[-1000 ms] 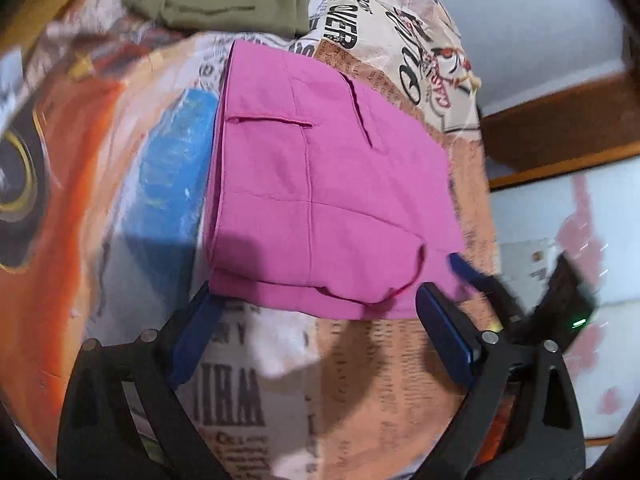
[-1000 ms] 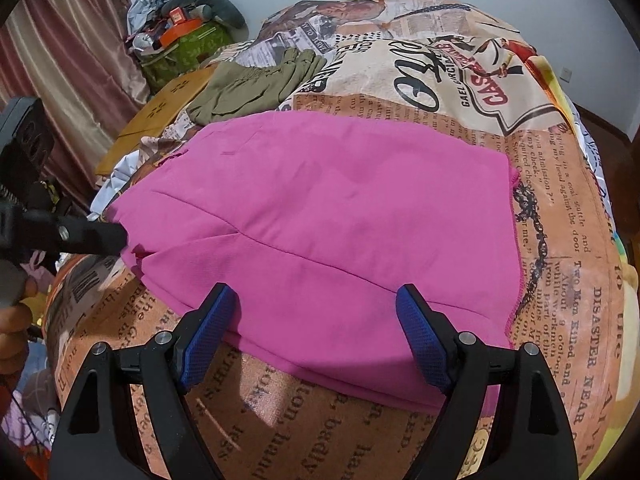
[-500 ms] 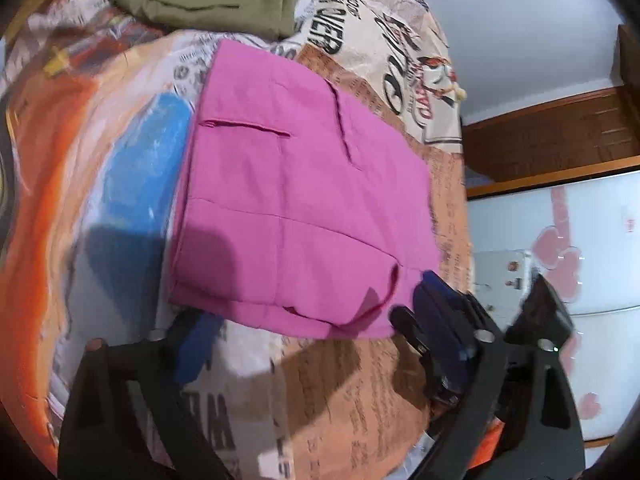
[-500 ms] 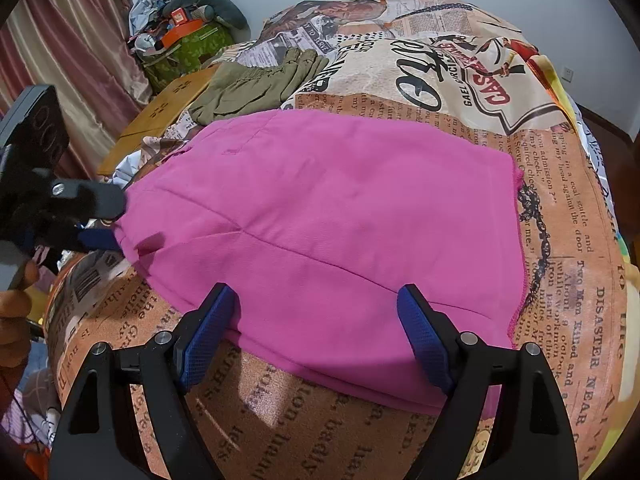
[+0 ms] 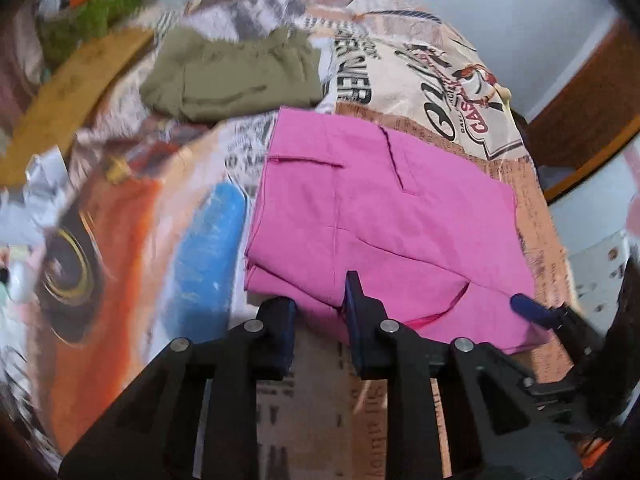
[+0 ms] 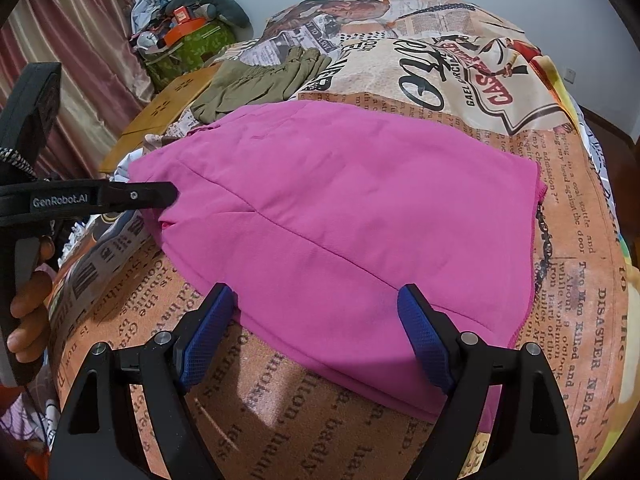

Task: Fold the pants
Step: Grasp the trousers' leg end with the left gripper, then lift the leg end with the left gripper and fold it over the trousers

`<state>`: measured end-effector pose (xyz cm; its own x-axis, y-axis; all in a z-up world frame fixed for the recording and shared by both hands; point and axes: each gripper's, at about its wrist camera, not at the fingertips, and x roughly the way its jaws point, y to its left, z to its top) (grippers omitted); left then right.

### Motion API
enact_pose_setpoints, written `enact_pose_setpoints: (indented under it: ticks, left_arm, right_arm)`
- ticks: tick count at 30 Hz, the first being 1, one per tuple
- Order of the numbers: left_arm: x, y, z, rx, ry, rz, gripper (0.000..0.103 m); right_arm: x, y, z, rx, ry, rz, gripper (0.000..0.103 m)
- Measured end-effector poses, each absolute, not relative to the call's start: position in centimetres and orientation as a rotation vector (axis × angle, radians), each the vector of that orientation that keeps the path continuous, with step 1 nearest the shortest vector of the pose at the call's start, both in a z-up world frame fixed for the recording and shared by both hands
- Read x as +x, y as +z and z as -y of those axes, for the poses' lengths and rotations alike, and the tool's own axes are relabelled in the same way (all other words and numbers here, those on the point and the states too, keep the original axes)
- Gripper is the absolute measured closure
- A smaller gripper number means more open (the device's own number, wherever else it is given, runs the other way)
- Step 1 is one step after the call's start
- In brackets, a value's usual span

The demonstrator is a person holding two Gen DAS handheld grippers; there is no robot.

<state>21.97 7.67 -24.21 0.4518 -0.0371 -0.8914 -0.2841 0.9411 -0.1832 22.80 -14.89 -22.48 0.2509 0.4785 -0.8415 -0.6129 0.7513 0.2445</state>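
On the printed bedspread (image 6: pixel 460 92) your folded pink pants (image 6: pixel 352 216) lie flat. Your left gripper (image 5: pixel 320 300) is closing on their near edge, fabric between the pads. Your right gripper (image 6: pixel 320 320) hovers wide open, straddling the hem, gripping nothing. Olive garment (image 5: pixel 236 72) lies beyond.

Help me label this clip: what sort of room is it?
Probably a bedroom: pink pants lie on a printed bedspread, with curtains and olive clothing nearby.
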Motion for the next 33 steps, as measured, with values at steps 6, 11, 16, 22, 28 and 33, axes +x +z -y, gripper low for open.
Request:
enact_pose_setpoints:
  ticks: [6, 11, 16, 22, 28, 33]
  left_arm:
    - [20.4, -23.6, -7.9, -0.170, 0.196, -1.065, 0.083]
    - [18.6, -23.6, -9.9, -0.143, 0.272, -1.062, 0.083]
    - [17.0, -22.1, -10.7, -0.080, 0.311, -0.990, 0.084]
    - [17.3, -18.8, -8.9, 0.007, 0.298, -0.891, 0.087]
    - [19.0, -14.9, -6.0, 0.072, 0.205, -0.802, 0.089]
    - [20.3, -12.5, -3.7, 0.065, 0.101, -0.772, 0.091]
  right_arm:
    - [22.5, -22.2, 14.5, -0.155, 0.766, -1.084, 0.022]
    - [22.2, -21.7, 14.0, -0.165, 0.784, -1.072, 0.022]
    - [22.3, -21.9, 13.8, -0.180, 0.778, -1.071, 0.022]
    - [22.3, -22.0, 14.0, -0.170, 0.774, -1.072, 0.022]
    - [22.2, -22.1, 14.1, -0.163, 0.776, -1.073, 0.022]
    - [22.2, -22.3, 14.2, -0.147, 0.783, -1.077, 0.021]
